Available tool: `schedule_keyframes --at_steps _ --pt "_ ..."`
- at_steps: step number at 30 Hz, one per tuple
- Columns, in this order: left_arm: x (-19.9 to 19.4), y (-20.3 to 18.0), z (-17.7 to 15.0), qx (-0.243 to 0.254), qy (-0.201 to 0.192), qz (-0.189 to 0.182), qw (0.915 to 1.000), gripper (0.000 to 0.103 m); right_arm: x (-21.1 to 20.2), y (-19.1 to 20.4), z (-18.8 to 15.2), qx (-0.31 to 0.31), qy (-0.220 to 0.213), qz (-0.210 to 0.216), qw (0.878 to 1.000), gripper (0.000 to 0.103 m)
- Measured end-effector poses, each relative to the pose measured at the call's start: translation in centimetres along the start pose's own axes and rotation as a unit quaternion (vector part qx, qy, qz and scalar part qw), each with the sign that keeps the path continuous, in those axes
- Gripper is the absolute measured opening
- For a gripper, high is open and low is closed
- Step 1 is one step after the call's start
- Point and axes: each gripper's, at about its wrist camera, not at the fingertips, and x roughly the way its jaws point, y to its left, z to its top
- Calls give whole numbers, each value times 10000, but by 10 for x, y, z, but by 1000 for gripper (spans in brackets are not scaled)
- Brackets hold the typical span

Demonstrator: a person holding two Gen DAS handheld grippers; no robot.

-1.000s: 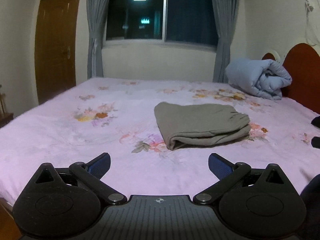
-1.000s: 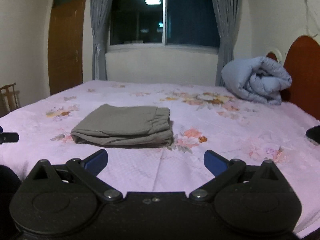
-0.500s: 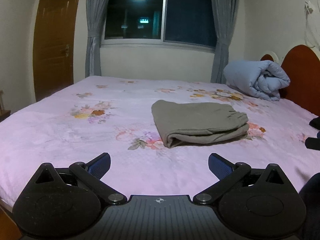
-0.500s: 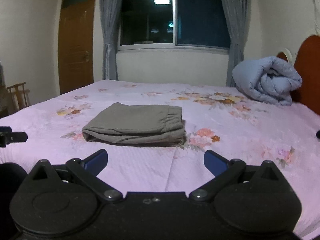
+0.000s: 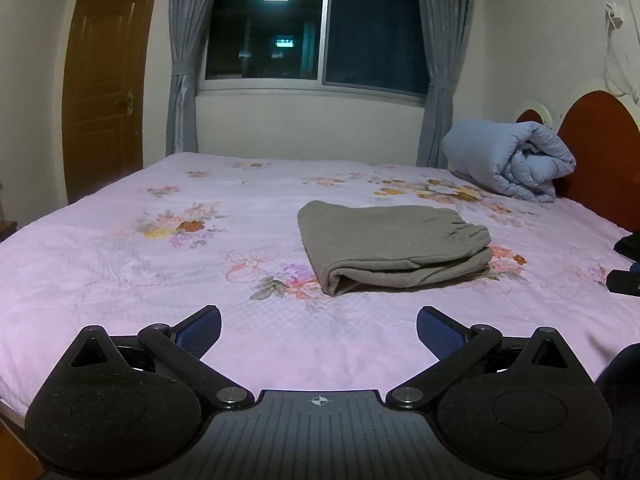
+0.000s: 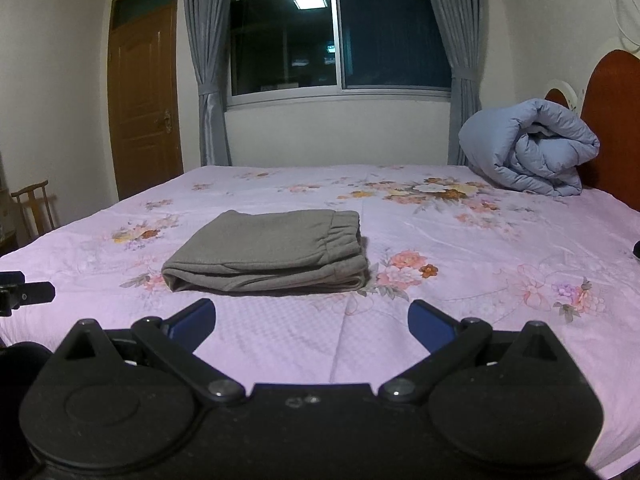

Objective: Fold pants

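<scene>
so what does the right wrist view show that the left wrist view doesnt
Only the right wrist view shows the wooden chair at the left edge, beside the bed. Only the left wrist view shows the white cords hanging on the right wall. Both show the folded pants on the pink floral bed, the rolled blue quilt, window and door.

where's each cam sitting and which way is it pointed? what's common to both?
Left wrist: on the left gripper, low over the bed's near edge, facing the window; folded pants right of centre; own open fingers show, right gripper's tip at far right.
Right wrist: on the right gripper, same heading; pants left of centre; own open fingers, left gripper's tip at far left.
Shared: pants, pink bedsheet, rolled blue duvet, window, door.
</scene>
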Motion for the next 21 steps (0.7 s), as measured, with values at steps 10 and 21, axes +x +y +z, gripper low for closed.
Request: schedule_keyframes --at_steps 10,21 --pt "-1 -1 0 4 3 -6 10000 103 0 0 0 -11 14 1 10000 97" --pt "-2 -3 -1 0 -7 -19 10000 103 -1 -1 0 -9 17 6 10000 97"
